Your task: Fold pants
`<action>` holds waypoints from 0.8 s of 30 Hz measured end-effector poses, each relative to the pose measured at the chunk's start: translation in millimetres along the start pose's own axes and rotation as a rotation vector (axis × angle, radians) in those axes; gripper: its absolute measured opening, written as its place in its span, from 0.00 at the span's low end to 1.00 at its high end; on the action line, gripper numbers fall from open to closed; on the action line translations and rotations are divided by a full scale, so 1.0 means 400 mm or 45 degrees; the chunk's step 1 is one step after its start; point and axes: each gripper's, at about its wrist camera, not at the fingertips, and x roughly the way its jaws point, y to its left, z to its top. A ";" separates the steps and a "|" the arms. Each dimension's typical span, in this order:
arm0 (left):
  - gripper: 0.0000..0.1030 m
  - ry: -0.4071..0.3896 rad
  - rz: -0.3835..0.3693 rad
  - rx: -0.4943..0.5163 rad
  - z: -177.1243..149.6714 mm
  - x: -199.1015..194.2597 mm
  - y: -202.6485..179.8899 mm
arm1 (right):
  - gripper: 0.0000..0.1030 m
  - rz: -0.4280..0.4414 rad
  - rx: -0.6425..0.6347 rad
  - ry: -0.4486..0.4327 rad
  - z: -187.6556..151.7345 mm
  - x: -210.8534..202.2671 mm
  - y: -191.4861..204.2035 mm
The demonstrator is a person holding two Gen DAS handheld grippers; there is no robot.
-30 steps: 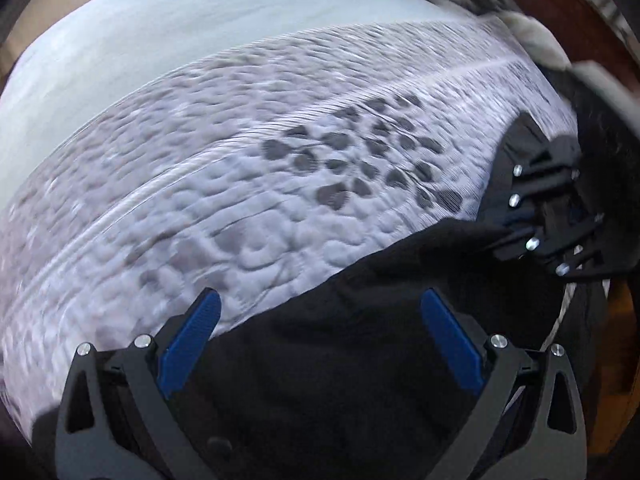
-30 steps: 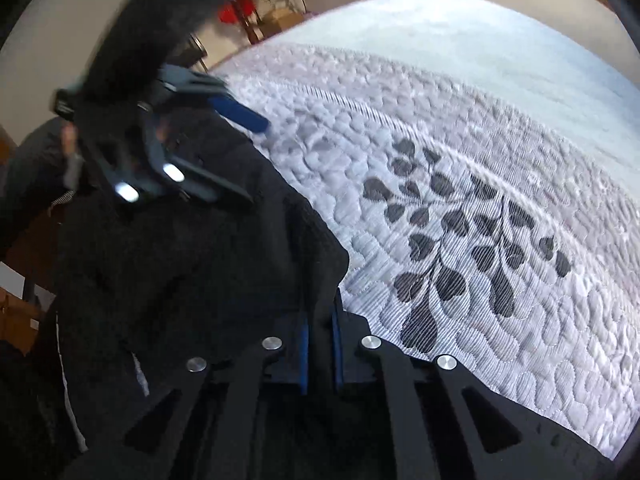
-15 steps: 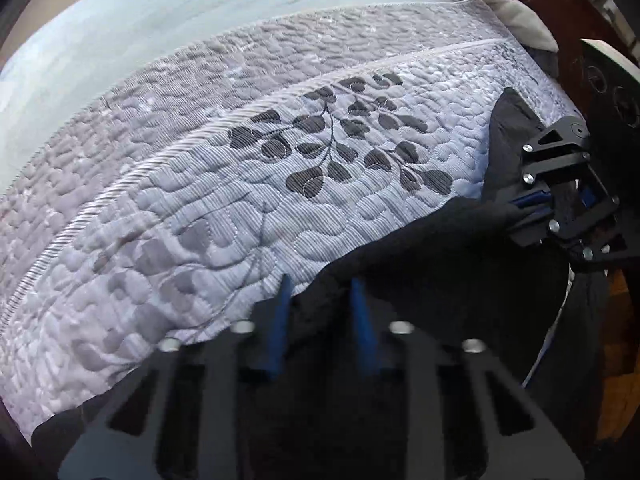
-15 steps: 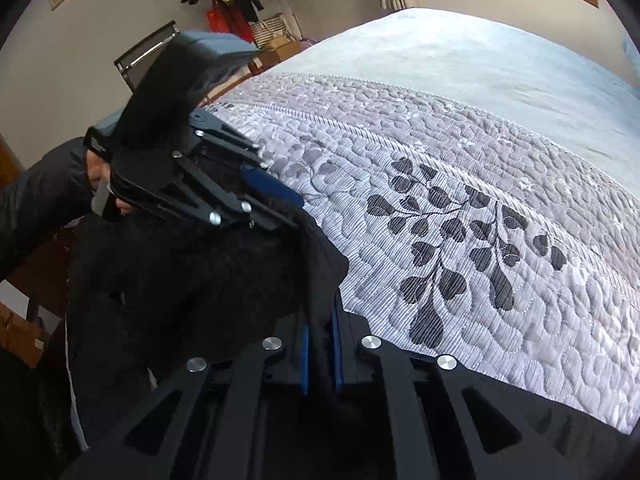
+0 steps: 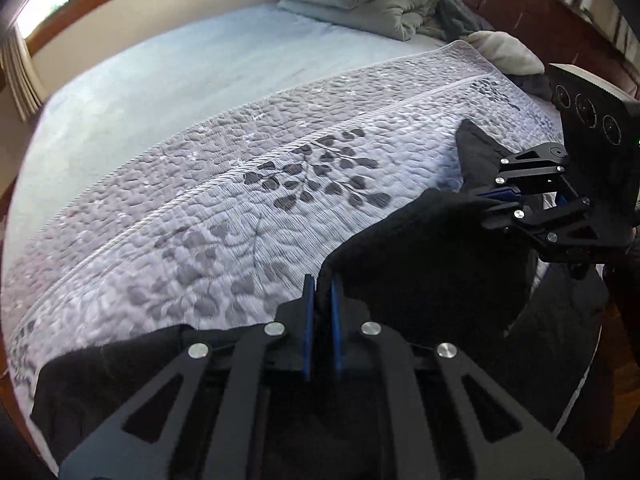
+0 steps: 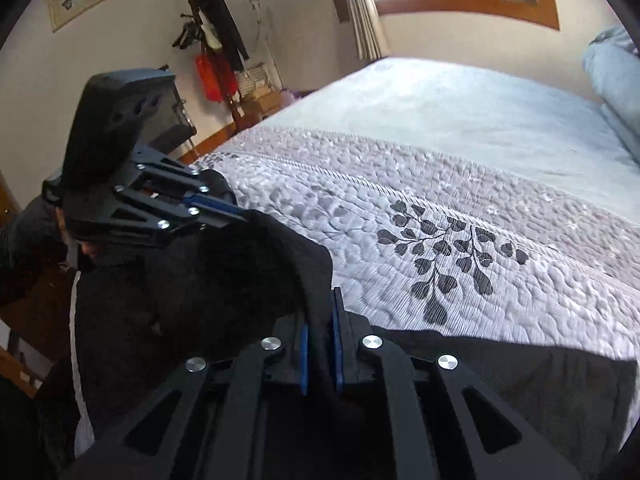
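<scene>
Here: soft black pants (image 5: 432,264) bunched over quilted, leaf-stitched bedspread (image 5: 248,208).

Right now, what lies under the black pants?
Under the pants, held by both grippers, lies the leaf-patterned quilt. The part that the cloth covers is hidden.

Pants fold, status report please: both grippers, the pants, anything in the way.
Left gripper shut on the black pants. Right gripper shut on the same edge. Pants held up over the quilted bedspread. Nothing in the way.
</scene>
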 end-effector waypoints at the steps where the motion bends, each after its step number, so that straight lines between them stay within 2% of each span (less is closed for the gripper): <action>1: 0.06 -0.007 0.008 -0.016 -0.018 -0.024 -0.014 | 0.09 -0.007 -0.010 -0.018 -0.011 -0.019 0.024; 6: 0.06 -0.070 0.022 -0.054 -0.112 -0.129 -0.073 | 0.09 -0.070 -0.072 -0.081 -0.070 -0.109 0.155; 11: 0.06 -0.119 0.077 -0.072 -0.233 -0.216 -0.156 | 0.09 -0.065 -0.117 -0.106 -0.148 -0.188 0.282; 13: 0.06 -0.131 0.111 -0.043 -0.289 -0.245 -0.200 | 0.10 -0.047 -0.105 -0.102 -0.192 -0.207 0.322; 18: 0.06 -0.112 0.149 -0.052 -0.401 -0.287 -0.296 | 0.11 -0.018 -0.059 -0.051 -0.296 -0.233 0.385; 24: 0.06 -0.035 0.102 -0.096 -0.522 -0.293 -0.405 | 0.13 -0.005 0.048 0.007 -0.419 -0.250 0.413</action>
